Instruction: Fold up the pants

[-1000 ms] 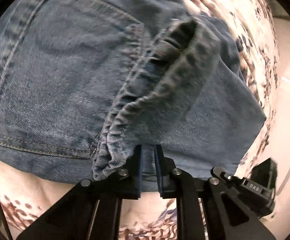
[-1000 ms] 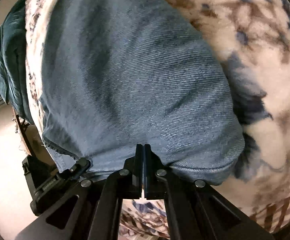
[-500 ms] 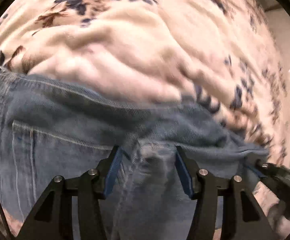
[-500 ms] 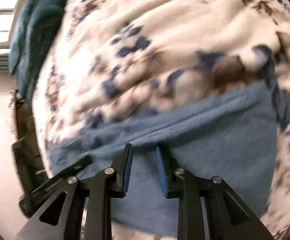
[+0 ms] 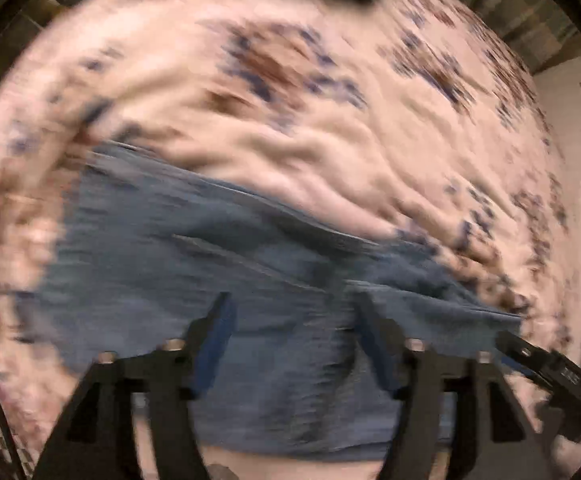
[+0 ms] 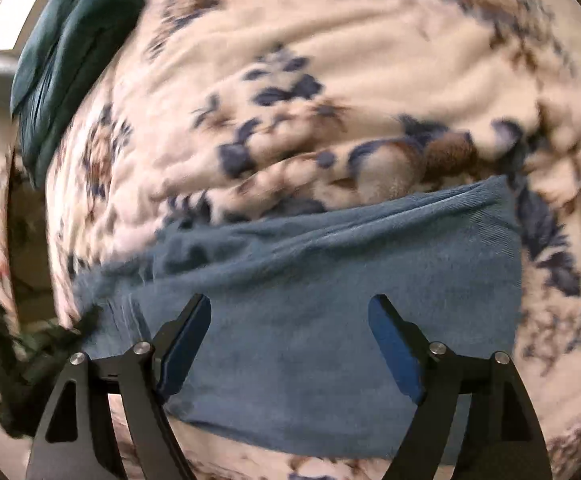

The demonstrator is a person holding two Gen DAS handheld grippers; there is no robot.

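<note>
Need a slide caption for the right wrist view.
Right tongs opening above folded blue jeans lying on a floral blanket.

Home bedroom (floral fleece blanket (image 6: 330, 40) on bed)

We see warm, soft indoor light and heavy motion blur across both views, worst at nine o'clock; fisheye bending darkens the rims, and brightness glares at ten o'clock.

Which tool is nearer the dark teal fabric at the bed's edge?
Right. The dark teal fabric lies up-left of the right tool, past the floral blanket. The left tool, jaws opening, hangs over the blue denim pants; no teal shows there.
</note>
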